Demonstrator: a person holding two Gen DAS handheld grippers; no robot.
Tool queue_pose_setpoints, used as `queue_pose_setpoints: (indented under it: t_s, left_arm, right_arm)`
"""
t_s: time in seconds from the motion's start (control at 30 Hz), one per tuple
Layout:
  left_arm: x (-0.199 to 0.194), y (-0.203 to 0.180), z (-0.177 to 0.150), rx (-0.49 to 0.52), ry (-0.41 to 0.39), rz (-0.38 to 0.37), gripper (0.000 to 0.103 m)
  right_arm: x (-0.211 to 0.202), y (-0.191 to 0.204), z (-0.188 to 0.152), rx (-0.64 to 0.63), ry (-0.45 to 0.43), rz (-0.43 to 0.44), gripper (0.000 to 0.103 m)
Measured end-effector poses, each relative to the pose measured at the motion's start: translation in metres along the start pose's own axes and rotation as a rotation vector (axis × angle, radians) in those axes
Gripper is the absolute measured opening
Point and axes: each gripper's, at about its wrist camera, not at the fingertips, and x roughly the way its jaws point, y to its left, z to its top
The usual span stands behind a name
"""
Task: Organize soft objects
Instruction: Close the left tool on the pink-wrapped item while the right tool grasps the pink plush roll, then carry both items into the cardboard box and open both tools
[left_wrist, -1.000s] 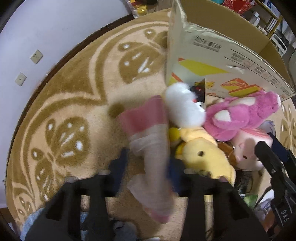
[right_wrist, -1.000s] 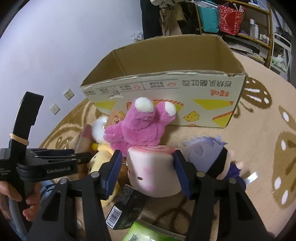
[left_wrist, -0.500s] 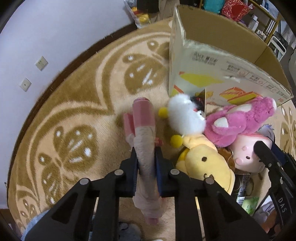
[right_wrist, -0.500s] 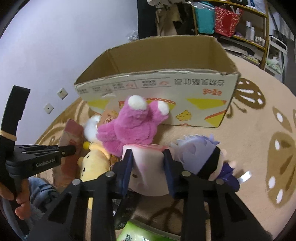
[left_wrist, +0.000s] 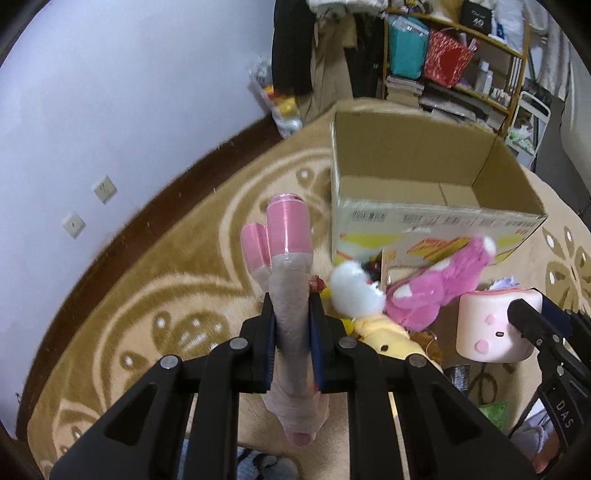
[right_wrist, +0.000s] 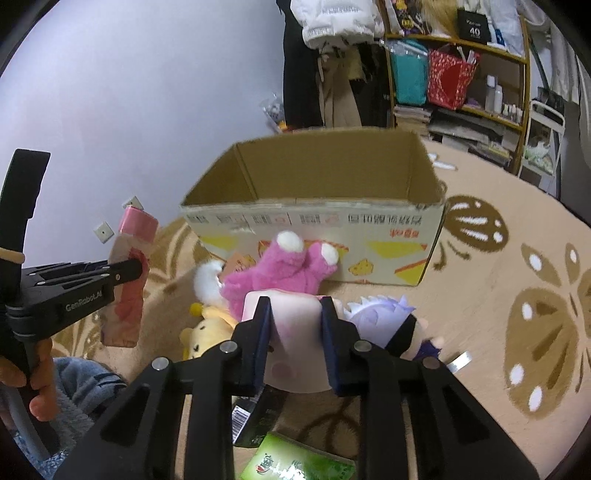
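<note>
My left gripper (left_wrist: 291, 306) is shut on a flat pink and beige soft toy (left_wrist: 286, 236), held up above the rug; it also shows in the right wrist view (right_wrist: 129, 273). My right gripper (right_wrist: 295, 306) is shut on a pale pink cube plush (right_wrist: 295, 332), lifted off the rug; the plush also shows in the left wrist view (left_wrist: 491, 328). An open, empty cardboard box (right_wrist: 314, 221) stands just beyond. A magenta plush (right_wrist: 284, 273), a yellow plush (right_wrist: 203, 332), a white fluffy plush (left_wrist: 352, 291) and a purple-haired doll (right_wrist: 391, 321) lie in front of the box.
A beige patterned rug (right_wrist: 517, 295) covers the floor. A green packet (right_wrist: 295, 461) and a dark packet (right_wrist: 251, 413) lie near me. Shelves with bags (right_wrist: 443, 74) stand behind the box. A white wall with sockets (left_wrist: 103, 188) is at left.
My left gripper closed on the pink and beige toy and lifted it. My right gripper closed on the pink cube plush and raised it. Both views now look higher, toward the box.
</note>
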Motion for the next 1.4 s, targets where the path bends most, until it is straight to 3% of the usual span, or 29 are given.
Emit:
queue_pose_setpoints:
  t_s: [0.43,0.57,0.9,1.4]
  left_arm:
    - [-0.049,0.006,0.028,0.064,-0.178,0.048,0.014]
    - [-0.058,0.013,0.042,0.042,-0.17,-0.011,0.014]
    - [-0.056,0.006,0.075,0.078,-0.2,0.033,0.014]
    - [-0.033,-0.017,0.131,0.1,-0.265,-0.039,0.014]
  right_arm:
    - [-0.041,-0.003,0.02,0.006,-0.13,-0.023,0.027]
    - [-0.047,-0.004,0.036,0.008,-0.165,-0.011,0.027]
    - [-0.04,0.008,0.076,-0.05,-0.208,0.007,0.027]
    - [-0.006,-0.023,0.123,-0.052,-0.221,0.0,0.027]
